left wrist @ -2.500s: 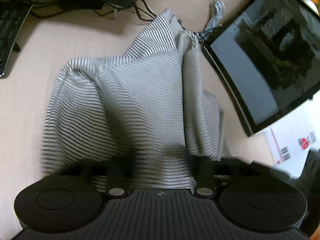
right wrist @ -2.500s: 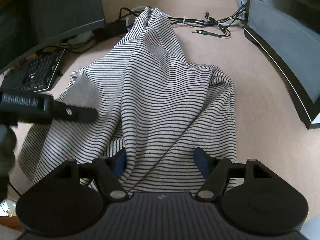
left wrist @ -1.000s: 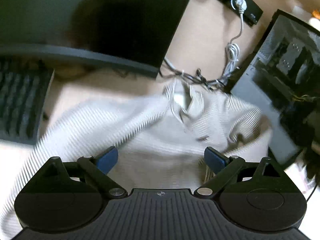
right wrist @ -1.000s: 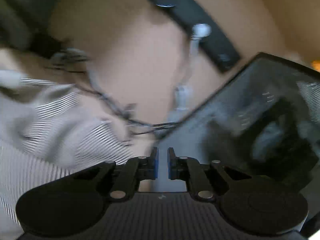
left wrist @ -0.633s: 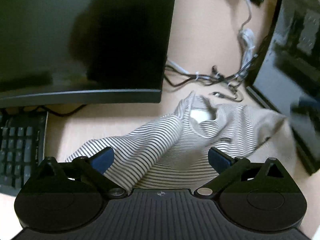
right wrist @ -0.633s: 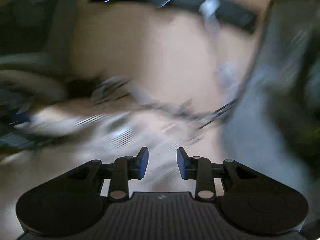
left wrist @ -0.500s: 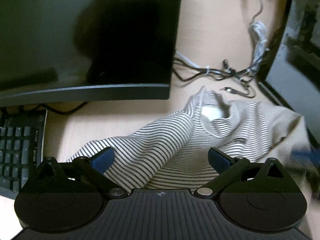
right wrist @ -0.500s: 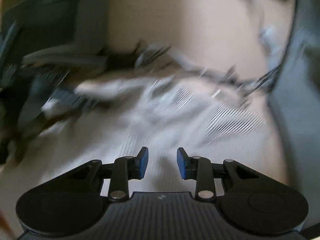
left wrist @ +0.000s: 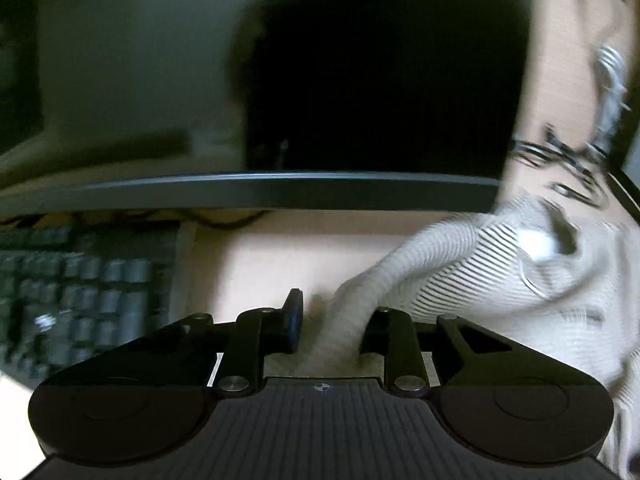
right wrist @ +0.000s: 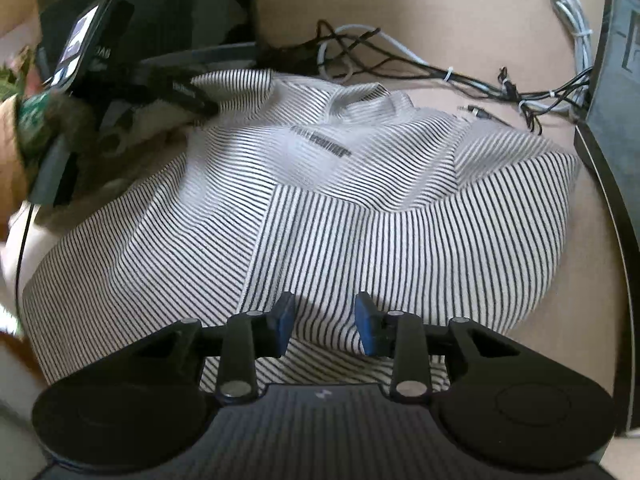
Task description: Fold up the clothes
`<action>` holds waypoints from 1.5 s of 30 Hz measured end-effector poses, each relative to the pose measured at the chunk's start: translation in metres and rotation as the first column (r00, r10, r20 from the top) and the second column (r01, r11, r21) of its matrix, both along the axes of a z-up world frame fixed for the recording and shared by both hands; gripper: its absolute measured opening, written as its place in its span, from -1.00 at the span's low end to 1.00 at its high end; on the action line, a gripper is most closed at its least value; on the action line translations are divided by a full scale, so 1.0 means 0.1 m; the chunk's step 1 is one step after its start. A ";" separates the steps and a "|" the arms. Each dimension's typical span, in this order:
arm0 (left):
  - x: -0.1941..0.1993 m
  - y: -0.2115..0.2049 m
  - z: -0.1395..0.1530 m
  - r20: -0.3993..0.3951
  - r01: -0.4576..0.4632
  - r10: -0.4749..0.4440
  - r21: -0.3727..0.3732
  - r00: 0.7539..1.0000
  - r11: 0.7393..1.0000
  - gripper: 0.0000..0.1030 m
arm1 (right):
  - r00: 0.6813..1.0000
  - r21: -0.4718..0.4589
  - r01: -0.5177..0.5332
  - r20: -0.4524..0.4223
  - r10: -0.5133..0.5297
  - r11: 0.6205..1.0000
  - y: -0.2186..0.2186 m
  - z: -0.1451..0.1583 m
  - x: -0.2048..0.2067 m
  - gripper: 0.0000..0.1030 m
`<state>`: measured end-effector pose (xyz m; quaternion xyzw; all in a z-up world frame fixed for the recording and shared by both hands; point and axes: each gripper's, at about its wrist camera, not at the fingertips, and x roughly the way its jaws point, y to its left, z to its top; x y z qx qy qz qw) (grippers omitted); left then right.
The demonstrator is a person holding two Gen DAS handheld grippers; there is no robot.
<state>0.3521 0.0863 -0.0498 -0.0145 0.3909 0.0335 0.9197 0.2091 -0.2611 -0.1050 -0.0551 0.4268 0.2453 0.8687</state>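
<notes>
A grey-and-black striped shirt [right wrist: 340,208] lies crumpled on the tan desk [right wrist: 420,12], collar and printed label toward the far side. My right gripper [right wrist: 324,320] hovers over its near part, open a little, with nothing between the blue pads. In the left wrist view a bunched sleeve of the shirt [left wrist: 520,280] runs up between the fingers of my left gripper [left wrist: 332,326], which have narrowed around it. Seen from the right wrist view, the left gripper [right wrist: 192,96] reaches onto the shirt's far left shoulder.
A dark monitor [left wrist: 280,80] stands close ahead of the left gripper, a keyboard [left wrist: 72,292] to its left. Tangled cables [right wrist: 400,64] lie behind the shirt. A dark computer case [right wrist: 616,80] borders the right. A person's patterned sleeve [right wrist: 36,128] is at the left.
My left gripper swung left toward the monitor and its fingers closed in from wide open onto the sleeve. My right gripper came down over the shirt, which now lies more spread out.
</notes>
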 end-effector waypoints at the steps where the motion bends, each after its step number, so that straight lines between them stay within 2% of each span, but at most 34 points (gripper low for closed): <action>1: -0.02 0.06 0.01 -0.003 -0.014 0.014 -0.020 1.000 1.000 -0.45 | 1.000 -0.005 0.001 -0.003 -0.001 1.000 -0.03 0.01 -0.01 -0.37; 3: -0.07 0.19 0.04 -0.011 -0.042 0.041 -0.060 0.999 0.997 -0.34 | 1.000 -0.013 0.012 -0.005 -0.012 1.000 -0.06 0.05 -0.01 -0.37; 6: -0.14 0.38 0.08 -0.025 -0.084 0.081 -0.119 0.996 0.989 0.12 | 0.998 -0.003 0.036 0.047 -0.035 0.999 -0.02 0.23 0.05 -0.38; 9: -0.22 0.54 0.13 -0.035 -0.115 0.111 -0.174 0.993 0.978 0.27 | 0.988 0.033 0.048 0.148 -0.052 0.998 0.07 0.50 0.16 -0.38; 11: -0.30 0.54 0.19 -0.021 -0.099 0.097 -0.196 0.995 0.976 0.38 | 0.976 0.016 0.048 0.212 -0.050 0.999 0.23 0.61 0.35 -0.40; 15: -0.46 0.50 0.32 0.009 -0.057 0.060 -0.237 0.998 0.970 0.65 | 0.959 -0.069 0.004 0.283 0.016 0.998 0.67 0.52 0.84 -0.41; 18: -0.53 0.39 0.37 0.032 0.015 -0.007 -0.233 0.999 0.972 0.80 | 0.961 -0.165 -0.067 0.253 0.108 0.984 0.95 0.30 1.21 -0.35; 20: -0.55 0.36 0.37 0.035 0.023 -0.016 -0.211 0.999 0.977 0.81 | 0.977 -0.207 -0.098 0.168 0.134 0.973 1.04 0.11 1.44 -0.37; 21: -0.56 0.39 0.36 0.035 0.008 -0.001 -0.203 0.999 0.979 0.82 | 0.981 -0.214 -0.110 0.136 0.141 0.971 1.04 0.04 1.49 -0.48; 23: -0.57 0.44 0.33 0.035 -0.021 0.028 -0.186 0.999 0.982 0.82 | 0.978 -0.221 -0.137 0.123 0.167 0.966 1.01 0.00 1.48 -0.85; 26: -0.52 0.61 0.26 0.020 -0.087 0.091 -0.157 0.996 0.984 0.82 | 0.953 -0.292 -0.141 0.217 0.209 0.946 1.01 0.12 1.51 -0.91; 29: -0.45 0.72 0.20 0.001 -0.128 0.129 -0.130 0.992 0.983 0.82 | 0.945 -0.315 -0.097 0.268 0.186 0.944 1.03 0.26 1.74 -1.00; 32: -0.41 0.77 0.19 -0.003 -0.148 0.149 -0.104 0.989 0.984 0.82 | 0.946 -0.340 -0.039 0.290 0.144 0.940 1.03 0.25 1.99 -1.00; 36: -0.41 0.90 0.18 0.005 -0.204 0.205 -0.059 0.979 0.977 0.84 | 0.966 -0.292 0.032 0.255 0.045 0.956 0.91 0.15 2.07 -0.99; 39: -0.41 0.99 0.18 0.013 -0.246 0.246 -0.025 0.969 0.969 0.84 | 0.972 -0.184 0.045 0.234 -0.001 0.982 0.74 0.29 1.83 -0.93; 42: -0.40 1.09 0.18 0.022 -0.287 0.287 0.008 0.958 0.958 0.88 | 0.980 -0.125 0.022 0.200 0.003 0.992 0.65 0.37 1.48 -0.77; 45: -0.51 1.20 0.31 0.042 -0.297 0.299 -0.043 0.953 0.954 0.86 | 0.983 -0.095 0.013 0.186 0.005 0.995 0.57 0.41 0.98 -0.39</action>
